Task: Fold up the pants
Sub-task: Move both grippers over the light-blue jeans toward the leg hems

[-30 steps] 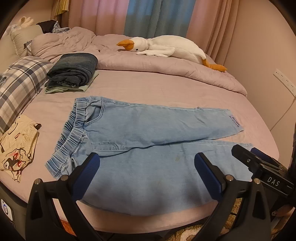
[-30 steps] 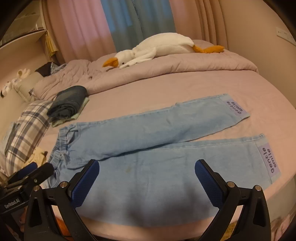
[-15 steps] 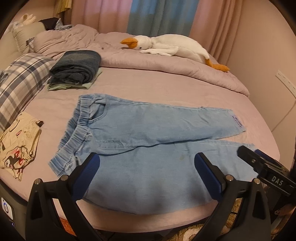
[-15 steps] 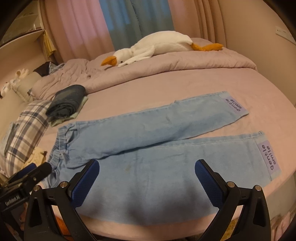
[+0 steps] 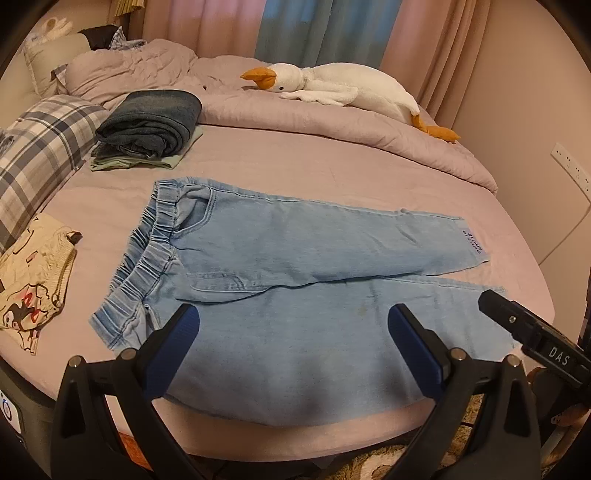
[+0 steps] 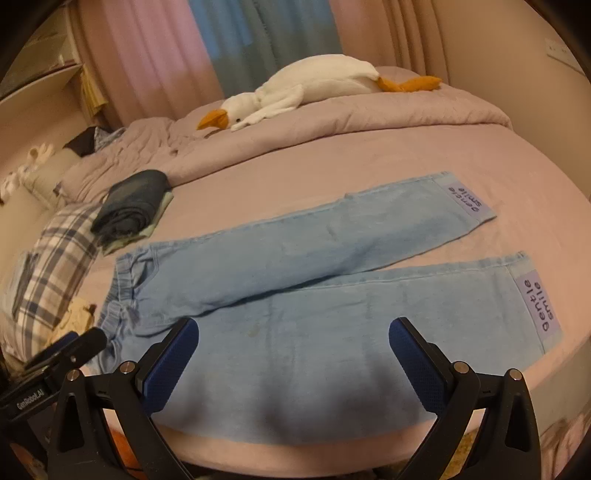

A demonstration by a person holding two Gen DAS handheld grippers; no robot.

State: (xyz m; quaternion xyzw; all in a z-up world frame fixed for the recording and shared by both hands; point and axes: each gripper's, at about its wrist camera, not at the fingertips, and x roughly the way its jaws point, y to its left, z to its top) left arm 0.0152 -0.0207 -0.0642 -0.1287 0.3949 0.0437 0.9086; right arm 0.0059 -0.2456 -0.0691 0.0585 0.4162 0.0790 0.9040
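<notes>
Hovering with fingers apart, left gripper (image 5: 293, 332) and right gripper (image 6: 293, 347) face flat pants (image 5: 295, 280) at frame centre — folding unstarted — next, grip the near leg.

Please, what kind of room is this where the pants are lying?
Most likely a bedroom in a home. The light blue pants lie on a bed with a bunched duvet, a plush goose rests on it, and curtains hang behind.
</notes>
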